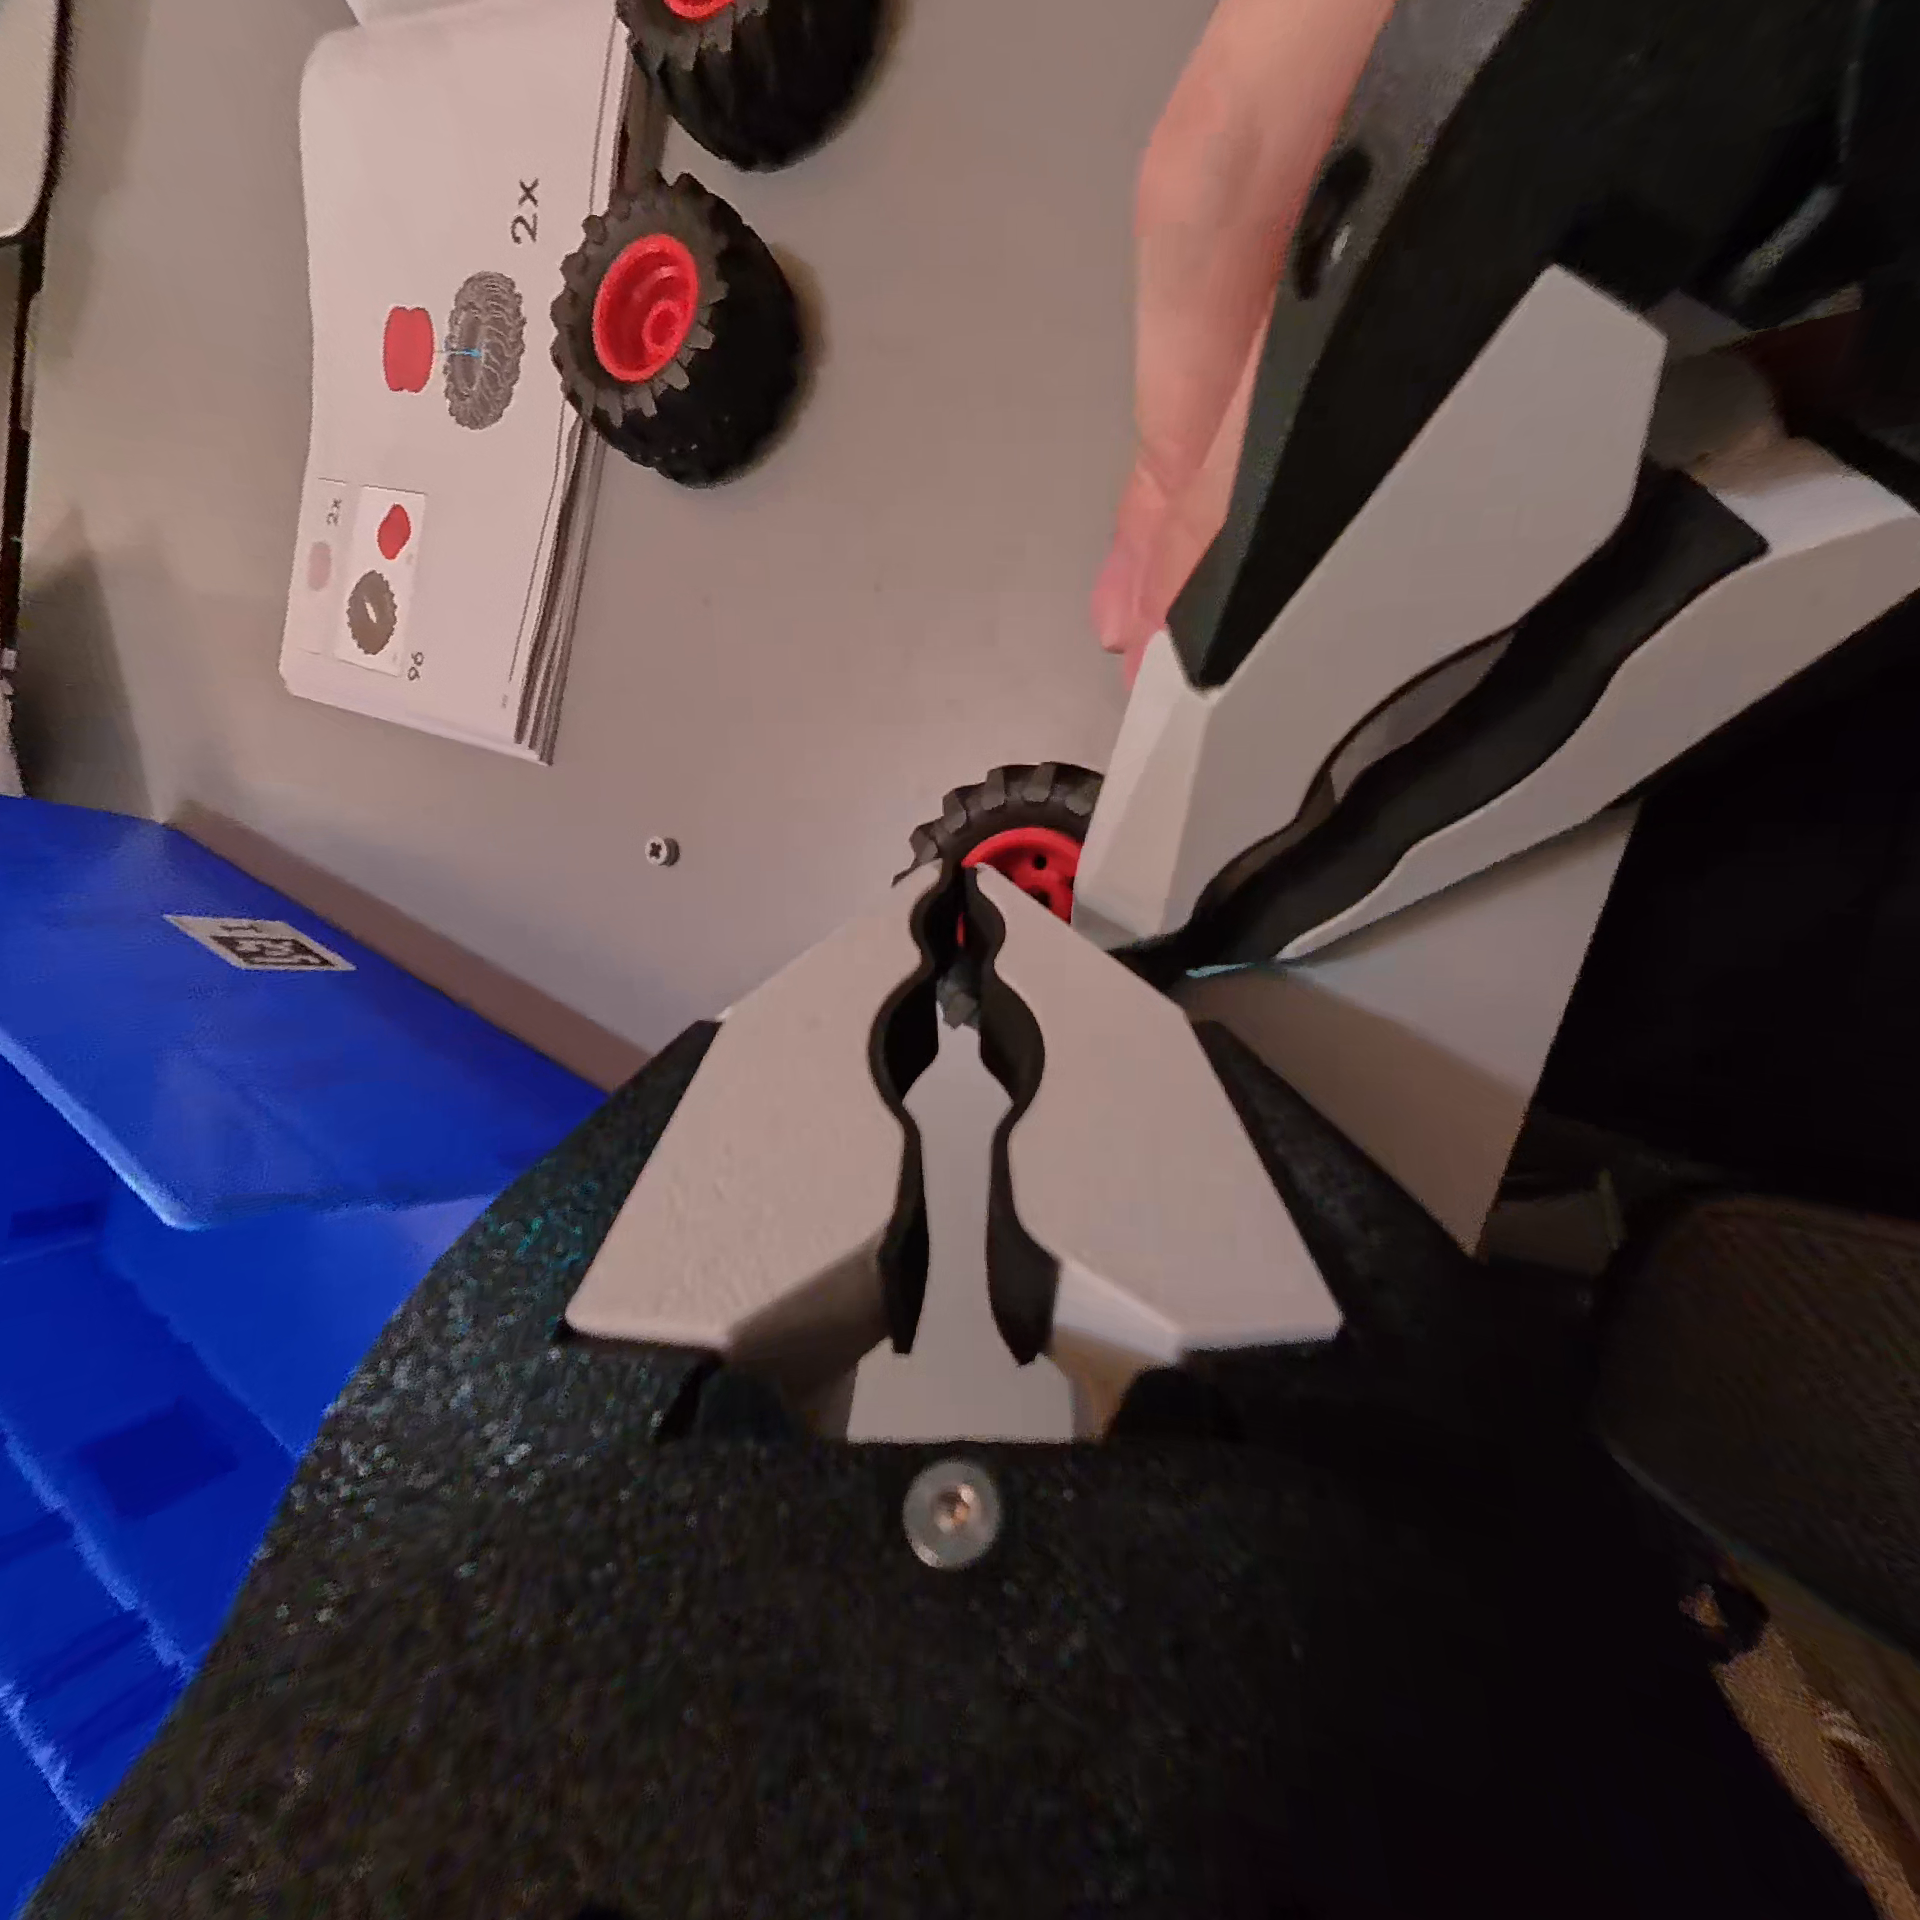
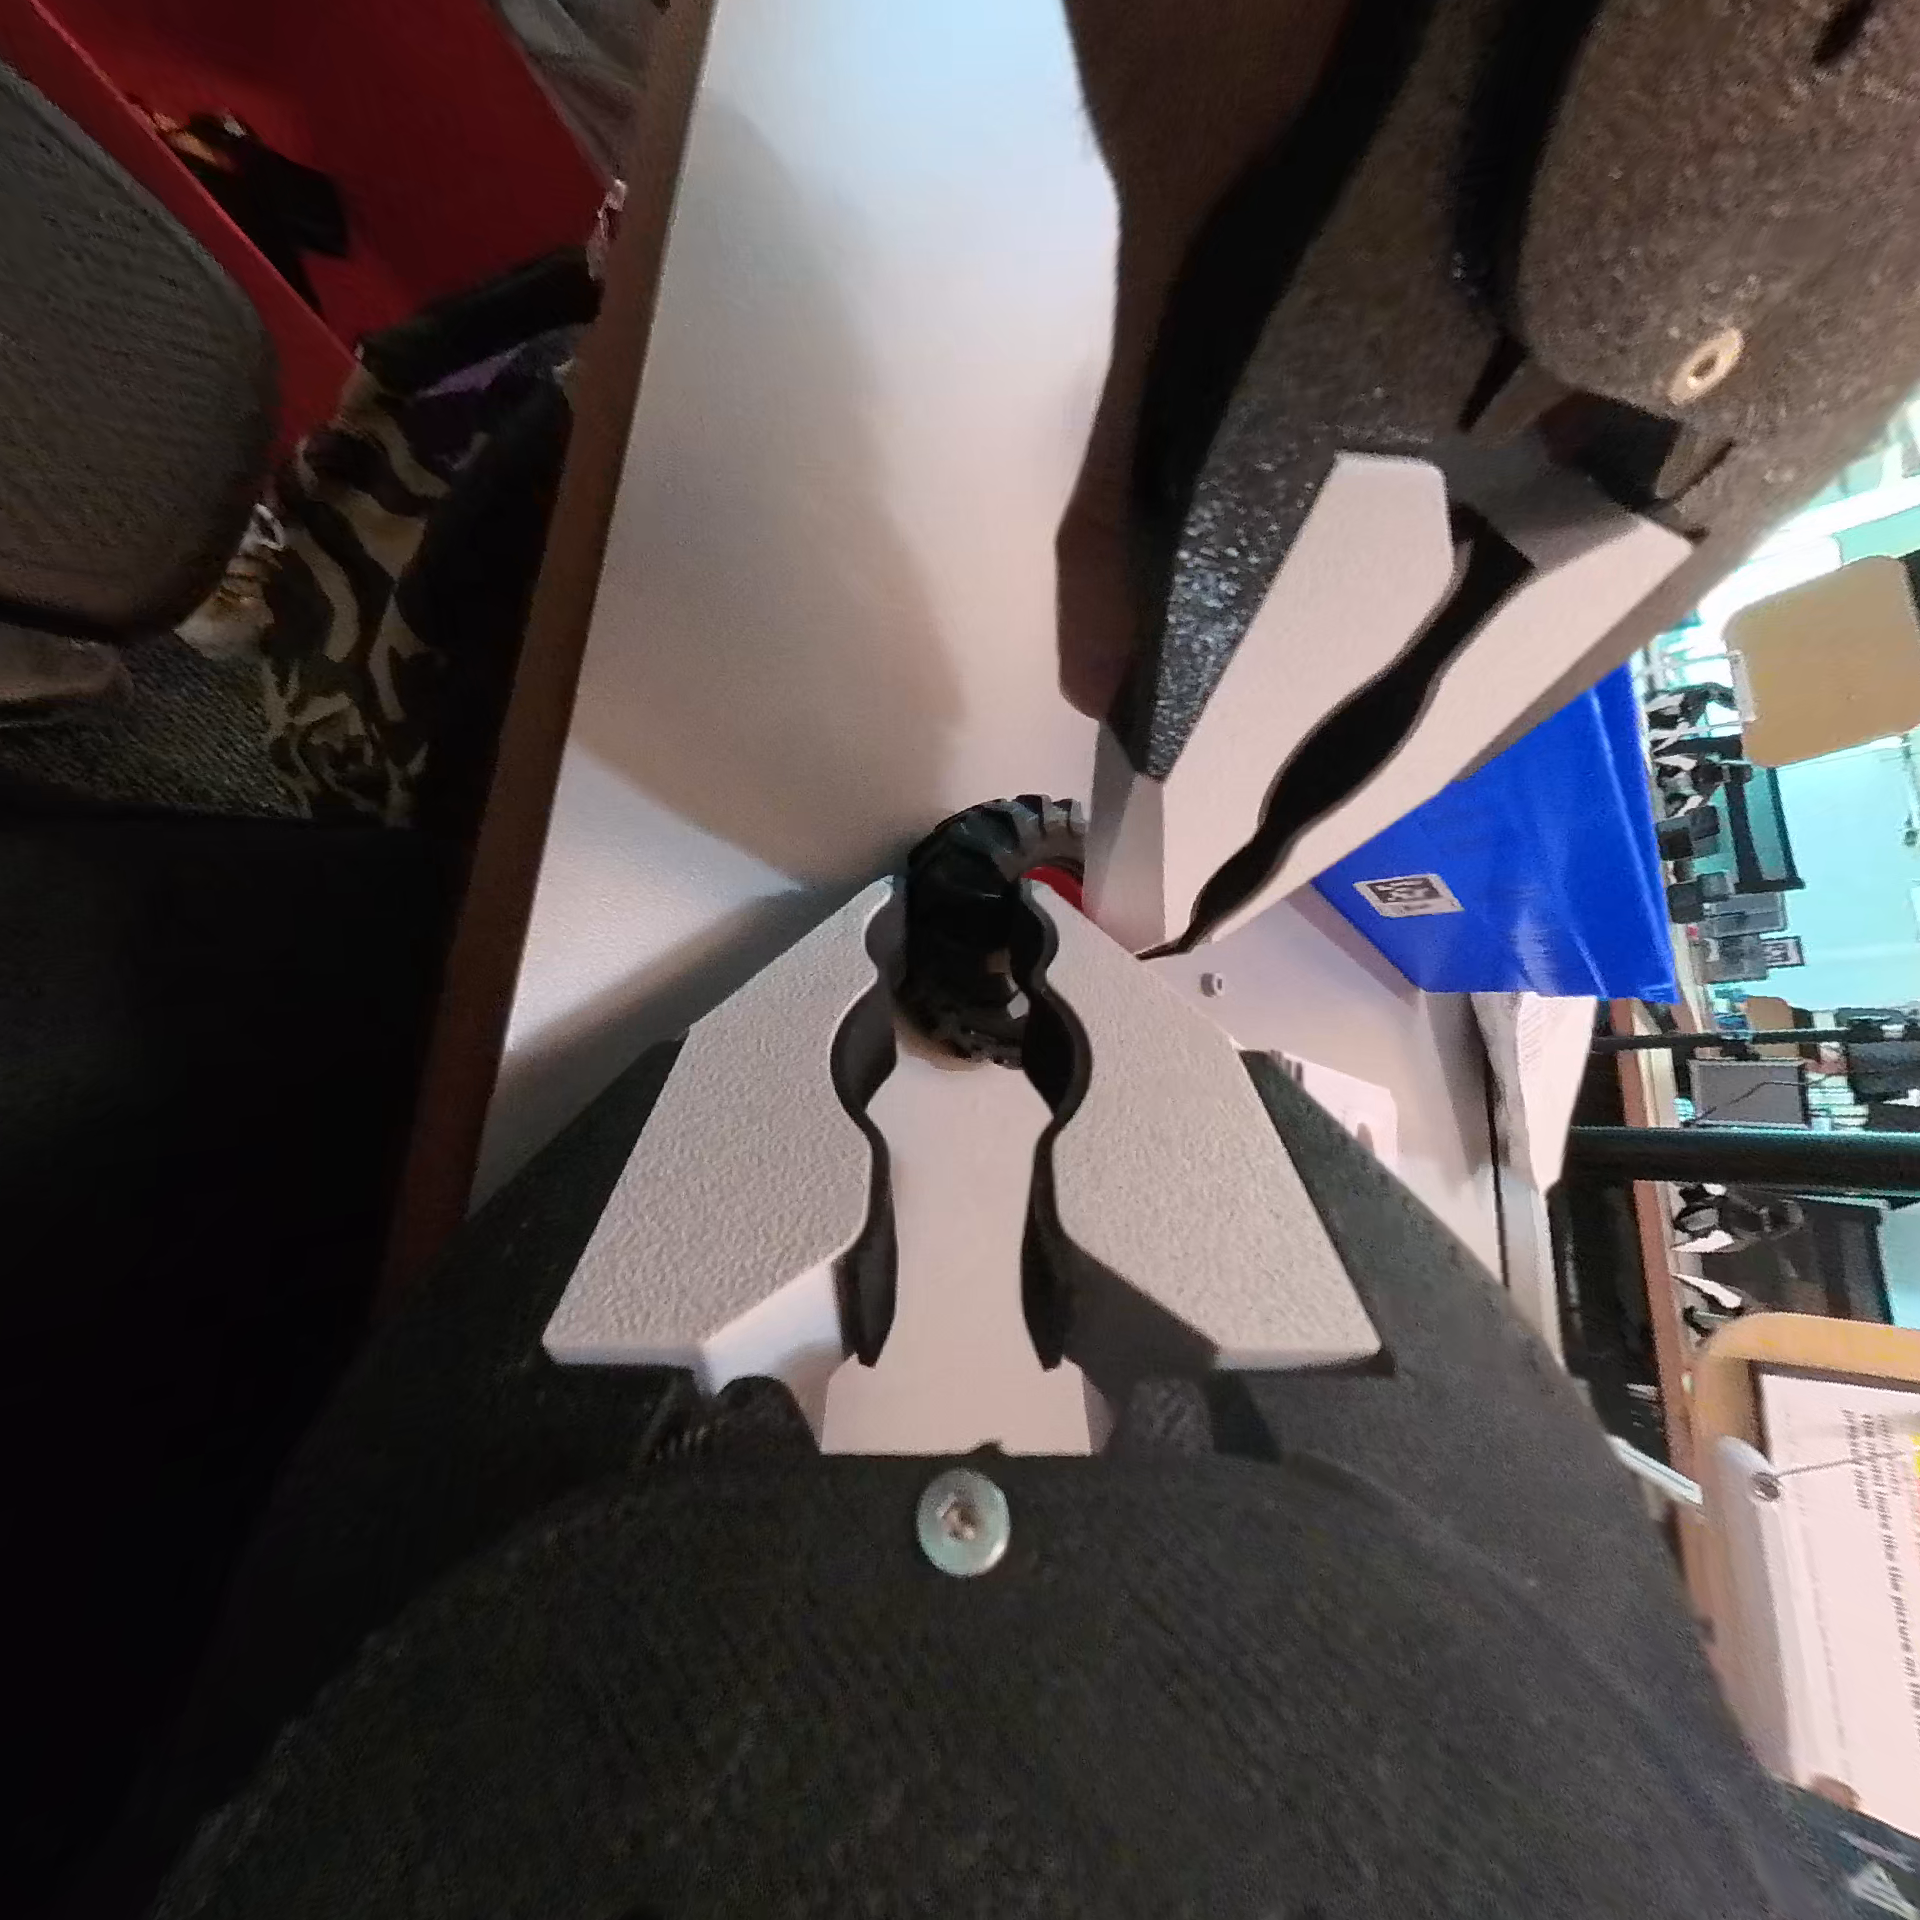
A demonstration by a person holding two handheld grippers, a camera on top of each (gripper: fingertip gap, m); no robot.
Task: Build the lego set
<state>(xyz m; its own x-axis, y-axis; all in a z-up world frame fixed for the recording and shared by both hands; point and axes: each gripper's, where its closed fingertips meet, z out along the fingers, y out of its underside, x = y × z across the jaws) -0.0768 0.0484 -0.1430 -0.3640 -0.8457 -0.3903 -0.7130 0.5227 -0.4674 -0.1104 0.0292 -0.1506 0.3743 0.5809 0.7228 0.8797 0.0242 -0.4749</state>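
Observation:
A small wheel, black knobbly tyre (image 2: 961, 925) with a red hub (image 1: 1023, 857), is held just above the grey table (image 1: 883, 582). My right gripper (image 2: 966, 909) is shut on the tyre, one finger on each side. In the left wrist view it (image 1: 1127, 940) comes in from the upper right and hides part of the wheel. My left gripper (image 1: 956, 894) has its jaws closed, with its tips against the hub side of the wheel. It also shows in the right wrist view (image 2: 1153, 945), coming from the upper right. I cannot tell whether it pinches anything.
Two finished wheels (image 1: 665, 322) (image 1: 753, 73) lie on the table beside an open instruction booklet (image 1: 447, 395). A blue bin (image 1: 208, 1143) stands at the table's left edge. A hand (image 1: 1195, 312) holds the right gripper. A chair (image 2: 114, 364) stands past the table's brown edge (image 2: 540, 727). My two grippers' fingertips are within a few centimetres of each other.

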